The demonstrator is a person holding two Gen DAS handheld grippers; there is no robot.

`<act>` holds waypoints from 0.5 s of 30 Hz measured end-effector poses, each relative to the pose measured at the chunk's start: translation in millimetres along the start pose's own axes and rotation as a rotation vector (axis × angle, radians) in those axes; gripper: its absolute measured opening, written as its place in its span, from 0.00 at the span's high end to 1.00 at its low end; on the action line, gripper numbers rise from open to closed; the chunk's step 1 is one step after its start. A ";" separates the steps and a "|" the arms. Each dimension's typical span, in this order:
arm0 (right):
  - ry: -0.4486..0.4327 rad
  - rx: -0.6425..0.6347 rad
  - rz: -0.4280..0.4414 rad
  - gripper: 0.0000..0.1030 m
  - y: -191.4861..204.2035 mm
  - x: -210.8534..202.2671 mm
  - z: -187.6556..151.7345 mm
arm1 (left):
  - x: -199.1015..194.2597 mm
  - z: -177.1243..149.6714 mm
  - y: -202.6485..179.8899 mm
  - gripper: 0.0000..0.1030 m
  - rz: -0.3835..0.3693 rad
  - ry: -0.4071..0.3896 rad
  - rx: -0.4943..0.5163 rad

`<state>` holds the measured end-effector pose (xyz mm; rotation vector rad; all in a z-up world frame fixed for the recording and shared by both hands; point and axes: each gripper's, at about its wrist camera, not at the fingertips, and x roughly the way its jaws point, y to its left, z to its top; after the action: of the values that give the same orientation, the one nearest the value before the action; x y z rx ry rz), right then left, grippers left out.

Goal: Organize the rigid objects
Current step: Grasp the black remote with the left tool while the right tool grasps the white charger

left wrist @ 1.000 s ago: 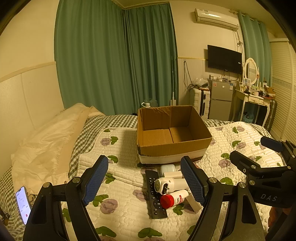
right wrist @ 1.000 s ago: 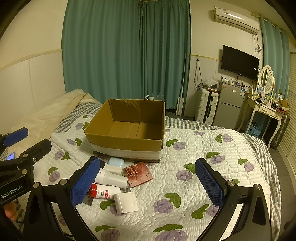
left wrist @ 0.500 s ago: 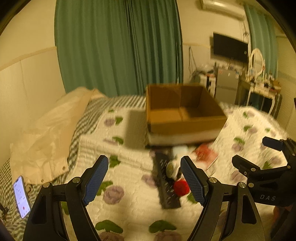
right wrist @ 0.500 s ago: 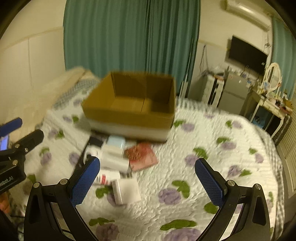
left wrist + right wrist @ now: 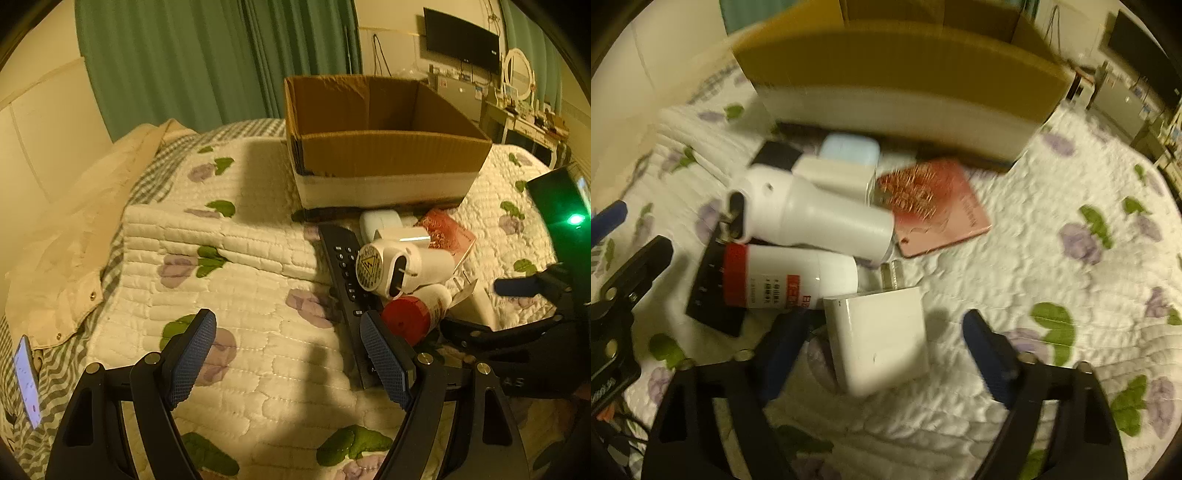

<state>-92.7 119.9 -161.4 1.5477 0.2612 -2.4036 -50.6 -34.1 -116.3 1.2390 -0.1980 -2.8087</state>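
Left wrist view: left gripper (image 5: 288, 354) spread wide, nothing between its fingers, low over the floral quilt (image 5: 229, 280). Landmark is the open cardboard box (image 5: 384, 158) on the bed. Just in front of the box, a cluster of items: black remote (image 5: 341, 266) nearest the gripper, its near end behind the right-hand pad; white cylindrical device (image 5: 399, 267) lying across it; red-capped bottle (image 5: 417, 314) just this side of the device; pale case (image 5: 380, 221) close against the box base; pink card (image 5: 448, 230) beside the case. Phone (image 5: 26, 380) far from the box, at the frame's left edge. Right wrist view, blurred: right gripper (image 5: 882, 354) open, fingers either side of a white charger block (image 5: 879, 339), not seen to touch it. Charger lies farthest from the box in the cluster, prongs toward it.
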 end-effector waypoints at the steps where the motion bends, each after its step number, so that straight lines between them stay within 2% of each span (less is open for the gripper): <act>1: 0.014 -0.001 0.012 0.44 0.4 3.9 -0.5 | 3.1 0.6 -1.0 0.21 -0.003 0.008 0.002; 4: 0.000 0.001 0.025 0.47 0.0 1.6 -3.7 | 14.3 3.6 -5.1 0.21 -0.023 0.032 0.010; 8: -0.100 0.029 0.010 0.47 -6.7 -23.0 -11.7 | 33.0 7.2 -10.5 0.22 -0.041 0.074 0.019; 13: -0.194 0.077 0.031 0.48 -22.1 -54.5 -17.4 | 51.0 14.0 -21.7 0.22 -0.074 0.113 0.024; 15: -0.215 0.090 0.038 0.48 -26.8 -61.4 -17.3 | 56.5 18.2 -25.7 0.28 -0.094 0.126 0.033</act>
<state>-62.2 158.2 -112.5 1.3009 0.0793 -2.5566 -102.3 -13.3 -149.0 1.4637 -0.1840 -2.8021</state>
